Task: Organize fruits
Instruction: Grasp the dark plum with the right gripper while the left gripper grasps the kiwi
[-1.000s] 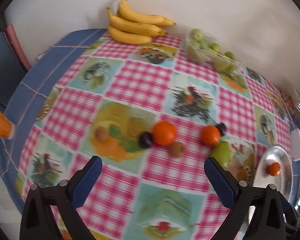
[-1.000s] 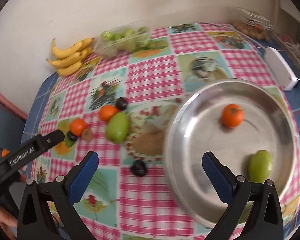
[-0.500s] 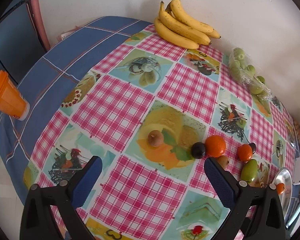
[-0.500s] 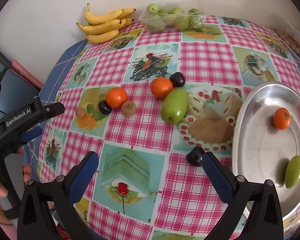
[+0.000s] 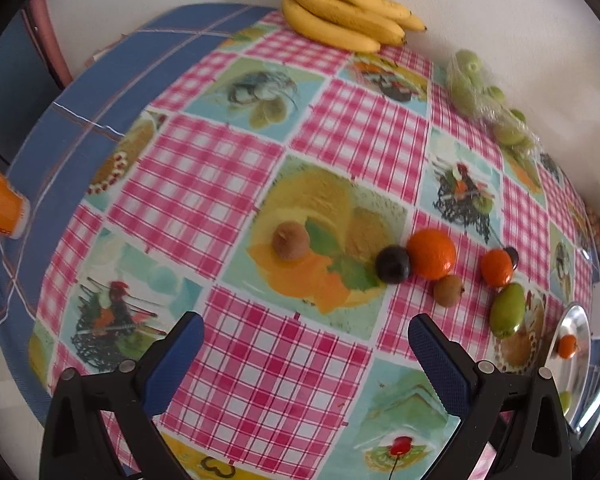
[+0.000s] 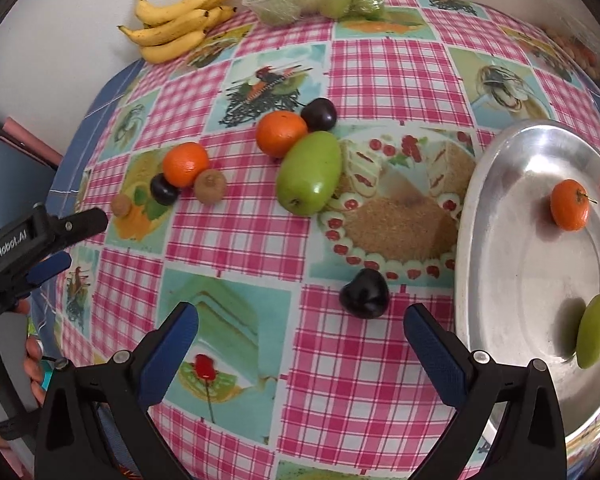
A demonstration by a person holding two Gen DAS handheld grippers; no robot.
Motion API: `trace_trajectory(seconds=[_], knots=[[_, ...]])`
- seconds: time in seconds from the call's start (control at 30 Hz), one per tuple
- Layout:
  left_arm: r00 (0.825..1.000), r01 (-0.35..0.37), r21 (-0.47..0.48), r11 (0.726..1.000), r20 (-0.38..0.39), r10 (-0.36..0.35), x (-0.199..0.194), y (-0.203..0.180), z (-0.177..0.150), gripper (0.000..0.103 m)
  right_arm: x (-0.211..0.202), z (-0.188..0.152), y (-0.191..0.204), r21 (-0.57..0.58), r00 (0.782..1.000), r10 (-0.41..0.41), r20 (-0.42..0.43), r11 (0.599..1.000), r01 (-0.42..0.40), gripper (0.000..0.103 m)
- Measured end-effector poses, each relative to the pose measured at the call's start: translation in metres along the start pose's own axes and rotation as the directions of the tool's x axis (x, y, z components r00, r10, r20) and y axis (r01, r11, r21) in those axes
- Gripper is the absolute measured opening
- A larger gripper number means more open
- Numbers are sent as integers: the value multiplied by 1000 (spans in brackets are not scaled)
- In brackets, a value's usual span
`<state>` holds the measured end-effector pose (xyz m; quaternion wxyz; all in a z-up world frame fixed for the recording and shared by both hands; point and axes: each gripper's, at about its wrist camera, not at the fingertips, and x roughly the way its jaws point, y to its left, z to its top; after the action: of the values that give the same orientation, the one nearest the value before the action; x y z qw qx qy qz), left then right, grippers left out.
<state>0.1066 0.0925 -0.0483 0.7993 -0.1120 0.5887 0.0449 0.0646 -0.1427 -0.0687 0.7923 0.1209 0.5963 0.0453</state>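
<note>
Since half a second ago, the left hand-held gripper [image 5: 306, 344] has closed in on the worktop [image 5: 204, 184]: the brown kiwi [image 5: 290, 240] and the plum [image 5: 393, 263] beside the large orange [image 5: 431, 253] now fill more of its view. The right hand-held gripper [image 6: 300, 328] has also drawn nearer, with the lone dark plum [image 6: 364, 293] now just ahead, between its fingertips but untouched.

Partly obscured: the metal tray [image 6: 500, 208] is cut off at the right edge; it holds a small orange [image 6: 570, 205] and a green fruit [image 6: 596, 330]. The bagged green fruit [image 5: 484, 100] is blurred in the left view.

Both hand-held grippers are spread wide and hold nothing, hovering above the cloth. A hand [image 6: 32, 364] grips the left unit's handle at the lower left of the right view. On the cloth, the green mango [image 6: 310, 173] touches an orange [image 6: 281, 133]. Bananas [image 6: 176, 24] lie by the wall.
</note>
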Motion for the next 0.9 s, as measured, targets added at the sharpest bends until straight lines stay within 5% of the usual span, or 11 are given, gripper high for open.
trace_trajectory(seconds=[0.3,0.47,0.57,0.9], knots=[[999,41,-24,999,-10,-41,2,22,12,103,4,0,-6,-15,996,-86,-2,996,86,80],[999,-22,-42,999,-30,20,15,36,16,102,5,0,-12,-3,994,-107,-2,994,107,69],[999,22,-45,999,-24,-23,18,32,21,101,7,1,-13,-8,992,-125,-7,992,125,64],[999,20,29,999,39,-22,21,-2,34,72,7,-1,-18,15,993,-115,-2,993,115,34]])
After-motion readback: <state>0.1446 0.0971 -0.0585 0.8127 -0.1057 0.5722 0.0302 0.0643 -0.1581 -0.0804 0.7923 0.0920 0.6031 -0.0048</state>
